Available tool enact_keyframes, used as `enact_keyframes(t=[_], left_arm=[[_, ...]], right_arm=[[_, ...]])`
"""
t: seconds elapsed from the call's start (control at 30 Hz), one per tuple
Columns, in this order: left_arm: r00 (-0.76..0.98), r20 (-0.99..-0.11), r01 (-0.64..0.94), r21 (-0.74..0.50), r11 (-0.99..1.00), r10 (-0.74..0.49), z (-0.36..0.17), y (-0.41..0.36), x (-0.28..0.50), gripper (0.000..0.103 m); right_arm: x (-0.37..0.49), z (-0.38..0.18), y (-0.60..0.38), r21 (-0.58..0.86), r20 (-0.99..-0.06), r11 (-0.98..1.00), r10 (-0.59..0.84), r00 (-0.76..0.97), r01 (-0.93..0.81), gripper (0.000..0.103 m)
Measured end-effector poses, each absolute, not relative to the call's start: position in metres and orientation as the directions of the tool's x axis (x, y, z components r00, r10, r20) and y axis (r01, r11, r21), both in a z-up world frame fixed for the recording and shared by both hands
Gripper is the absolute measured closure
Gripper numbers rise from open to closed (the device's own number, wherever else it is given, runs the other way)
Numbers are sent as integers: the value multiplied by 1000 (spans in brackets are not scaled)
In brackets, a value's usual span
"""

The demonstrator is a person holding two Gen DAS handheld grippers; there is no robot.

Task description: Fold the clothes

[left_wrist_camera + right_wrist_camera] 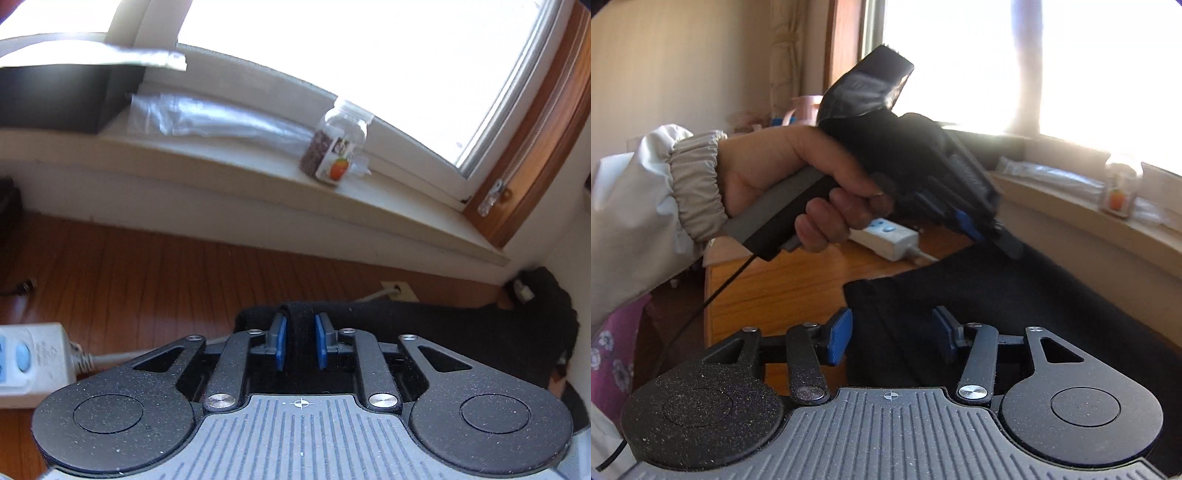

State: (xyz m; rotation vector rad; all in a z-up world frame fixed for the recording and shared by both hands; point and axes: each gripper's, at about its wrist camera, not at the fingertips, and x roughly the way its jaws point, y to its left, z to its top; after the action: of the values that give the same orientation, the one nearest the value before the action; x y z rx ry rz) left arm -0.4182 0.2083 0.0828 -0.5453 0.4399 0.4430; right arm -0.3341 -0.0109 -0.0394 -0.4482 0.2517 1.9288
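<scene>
Black cloth [1015, 295] is spread over the wooden table [783, 284], filling the lower right of the right wrist view. A fold of it is pinched between the nearly closed left gripper [300, 341]. The right gripper [892, 334] is held wide apart around the cloth's edge, not clamped. A white power strip [886, 238] is seen at centre.

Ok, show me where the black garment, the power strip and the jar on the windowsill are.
black garment [1015, 314]: right wrist view, flat middle of the cloth.
power strip [33, 363]: left wrist view, white casing beside the blue switch.
jar [334, 146]: left wrist view, body above the fruit label.
</scene>
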Motion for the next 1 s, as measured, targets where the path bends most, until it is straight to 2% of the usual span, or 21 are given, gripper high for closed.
enact_keyframes(t=[0.07,0.17,0.27,0.4,0.5,0.6,0.7,0.83,1.0], left_arm=[[823,-483,-503,-374,779,299,92,199,-412,55],[832,-449,-497,-346,796,325,105,185,-403,54],[841,-413,-492,-316,811,349,118,171,-393,36],[855,-441,-421,-287,860,271,103,146,-332,35],[862,-463,-364,-288,886,204,82,132,-283,34],[867,-476,-313,-293,903,146,60,122,-239,34],[870,-479,-292,-309,905,117,47,124,-228,33],[872,-481,-272,-333,903,85,33,129,-221,33],[875,-483,-246,-363,899,45,16,135,-212,32]], right_arm=[[-315,-34,-29,-32,-405,-352,860,-310,-935,52],[-275,-31,-77,-41,-374,-250,902,-217,-968,46],[-223,-33,-138,-92,-352,-82,935,-45,-992,43],[-151,-45,-212,-75,-367,151,915,168,-986,42],[-104,-57,-255,-10,-381,272,889,255,-962,42],[-76,-64,-278,84,-379,313,888,260,-946,42],[-57,-68,-282,164,-392,286,897,203,-944,42],[-56,-72,-259,157,-464,189,881,96,-969,42],[-69,-73,-236,68,-579,83,815,28,-994,41]])
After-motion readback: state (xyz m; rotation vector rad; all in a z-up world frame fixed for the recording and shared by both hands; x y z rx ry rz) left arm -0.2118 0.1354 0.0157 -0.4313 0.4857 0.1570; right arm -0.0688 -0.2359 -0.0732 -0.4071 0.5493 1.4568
